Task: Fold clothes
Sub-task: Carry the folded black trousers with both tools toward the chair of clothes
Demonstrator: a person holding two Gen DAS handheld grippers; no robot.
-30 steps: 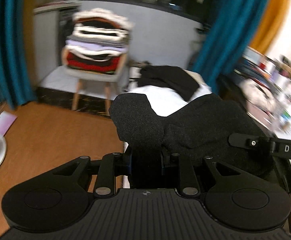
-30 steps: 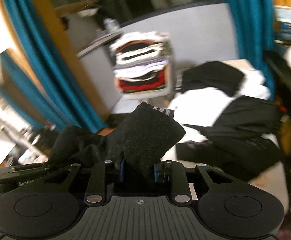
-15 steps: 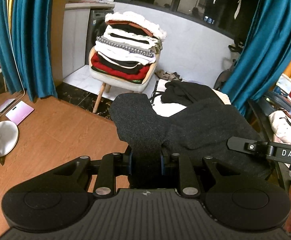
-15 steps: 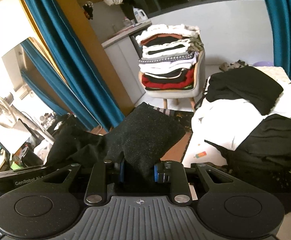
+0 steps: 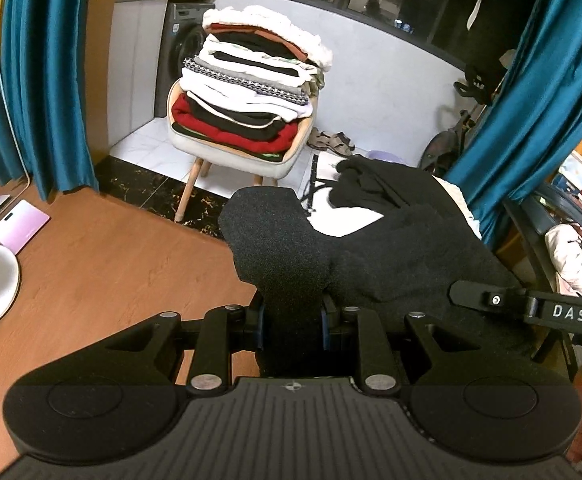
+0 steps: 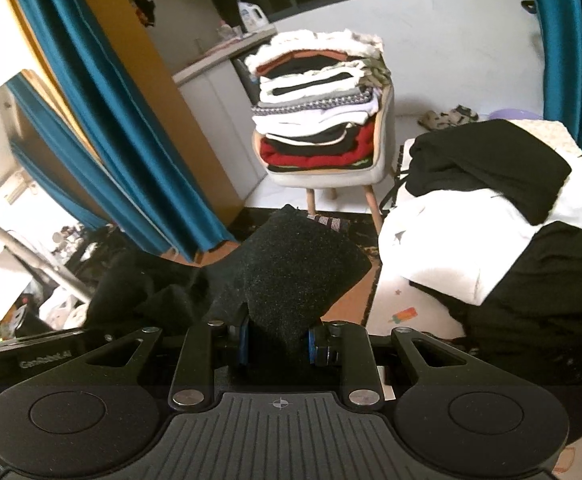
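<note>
A black knit garment (image 5: 279, 240) is held up in the air between both grippers. My left gripper (image 5: 291, 320) is shut on one bunched corner of it. My right gripper (image 6: 277, 336) is shut on another corner (image 6: 299, 268), and the rest of the cloth hangs between them to the left (image 6: 151, 296). The right gripper's body also shows in the left wrist view (image 5: 531, 308). The fingertips of both are hidden by the cloth.
A chair (image 5: 235, 152) stacked high with folded clothes (image 5: 251, 92) stands ahead. A heap of unfolded black and white clothes (image 6: 491, 208) lies on a surface to the right. Blue curtains (image 5: 43, 72) hang at both sides. Wooden floor (image 5: 103, 264) lies below left.
Both grippers, still holding the black garment, have tilted and swung so the chair stack appears nearer and more central. The grip on the cloth is unchanged.
</note>
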